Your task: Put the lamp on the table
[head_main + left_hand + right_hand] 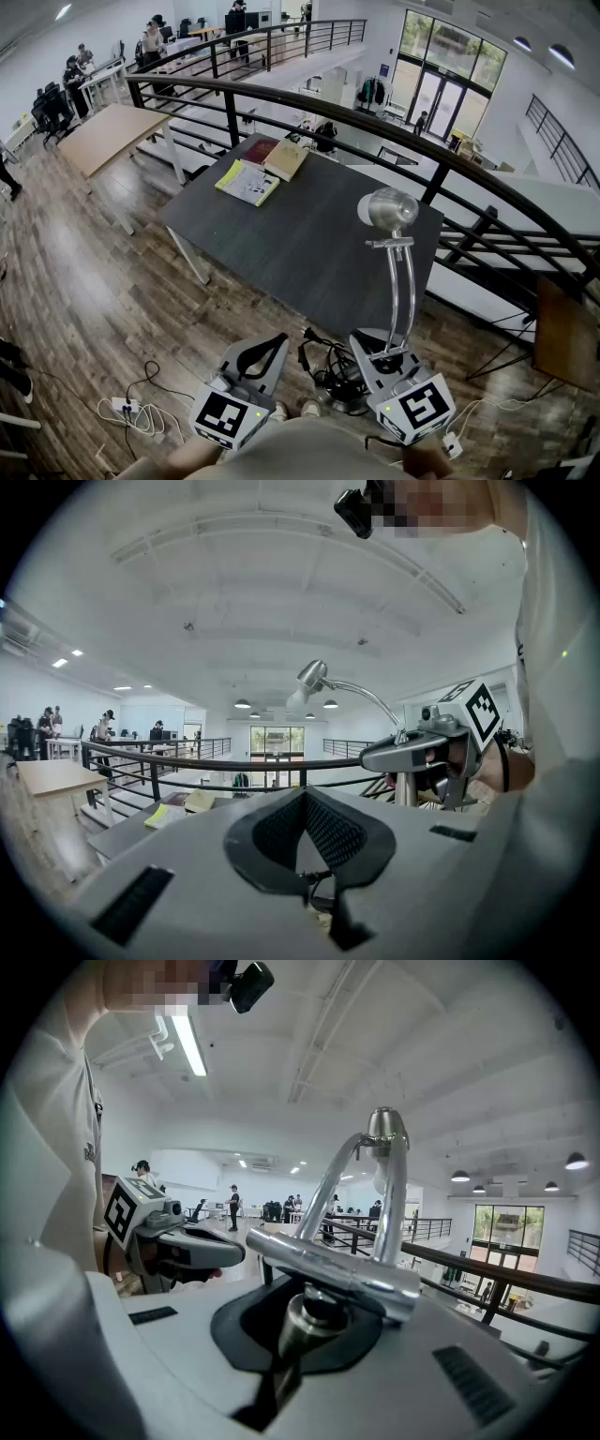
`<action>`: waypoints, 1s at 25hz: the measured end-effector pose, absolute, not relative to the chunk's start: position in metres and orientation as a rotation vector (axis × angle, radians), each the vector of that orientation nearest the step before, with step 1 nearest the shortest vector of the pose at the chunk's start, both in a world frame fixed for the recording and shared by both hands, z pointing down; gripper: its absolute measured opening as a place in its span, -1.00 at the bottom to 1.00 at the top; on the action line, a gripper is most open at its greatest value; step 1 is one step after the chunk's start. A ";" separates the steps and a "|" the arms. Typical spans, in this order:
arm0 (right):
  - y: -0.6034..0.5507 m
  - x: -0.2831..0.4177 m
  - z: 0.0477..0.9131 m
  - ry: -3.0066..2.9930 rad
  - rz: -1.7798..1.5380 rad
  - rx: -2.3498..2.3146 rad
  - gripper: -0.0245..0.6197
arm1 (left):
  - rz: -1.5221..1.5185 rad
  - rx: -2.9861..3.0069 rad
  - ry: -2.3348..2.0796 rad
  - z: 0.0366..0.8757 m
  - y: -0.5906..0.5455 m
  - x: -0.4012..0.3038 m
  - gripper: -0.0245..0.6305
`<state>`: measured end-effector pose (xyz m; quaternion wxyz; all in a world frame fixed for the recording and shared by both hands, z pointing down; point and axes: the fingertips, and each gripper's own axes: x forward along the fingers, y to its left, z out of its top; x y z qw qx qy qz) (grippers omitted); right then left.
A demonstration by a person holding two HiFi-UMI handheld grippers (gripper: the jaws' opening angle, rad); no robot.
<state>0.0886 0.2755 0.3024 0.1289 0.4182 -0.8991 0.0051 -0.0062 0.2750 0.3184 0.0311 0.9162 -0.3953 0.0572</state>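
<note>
The dark tabletop (300,239) stands by a black curved railing (375,122) at the edge of an upper floor, with a bright open hall beyond it. At the tabletop's far left end lie a yellow-green booklet (248,181), a tan book (286,159) and a dark red book (260,148); the three lie close together. Left of the tabletop is a pale wooden table (108,136). The floor (84,281) is wood plank. On it, just off the tabletop's near edge, lies a tangle of black cable (328,370), and further to the near left a white power strip (122,406).

The chrome lamp (403,281) is not on the tabletop. It is held upright off the near edge, with its rounded head seen against the tabletop's near right part. The right gripper (384,354) has its fingers pinching the lamp's stem low down, below a crossbar, and points slightly downward. The left gripper (272,349) is held just left of it, near level, fingers pressed together at the tips with nothing between them.
</note>
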 end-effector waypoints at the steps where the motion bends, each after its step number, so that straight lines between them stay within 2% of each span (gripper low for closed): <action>1: 0.275 0.089 0.304 -2.614 0.014 1.214 -0.93 | 0.183 2.813 -1.223 0.320 0.274 -0.006 -0.91; 25: 0.268 0.117 0.316 -2.616 0.052 1.219 -0.93 | 0.261 2.780 -1.231 0.335 0.268 0.021 -0.91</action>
